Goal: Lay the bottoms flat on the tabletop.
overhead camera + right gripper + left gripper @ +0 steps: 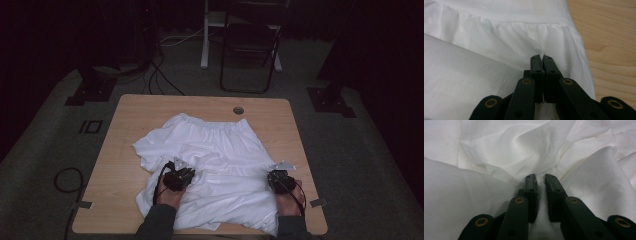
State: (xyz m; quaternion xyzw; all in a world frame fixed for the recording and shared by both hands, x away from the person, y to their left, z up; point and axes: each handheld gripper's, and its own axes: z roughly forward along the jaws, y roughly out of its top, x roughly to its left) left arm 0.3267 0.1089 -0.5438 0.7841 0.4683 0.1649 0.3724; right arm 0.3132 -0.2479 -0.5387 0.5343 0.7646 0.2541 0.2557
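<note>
While the white garment point(210, 165) lies spread on the desk point(130, 112), the left hand-held gripper point(540, 178) pinches a fold between its jaws, and the right hand-held gripper point(541, 58) is closed on the gathered hem. Next, I think both should lift together for folding.

One garment, one table, two grippers

One crumpled white cloth garment point(210, 165) lies on one light wooden square table point(130, 115); two black two-jaw grippers (one per hand) point(179, 178) point(280, 181); one dark folding chair point(249, 47) behind.
</note>
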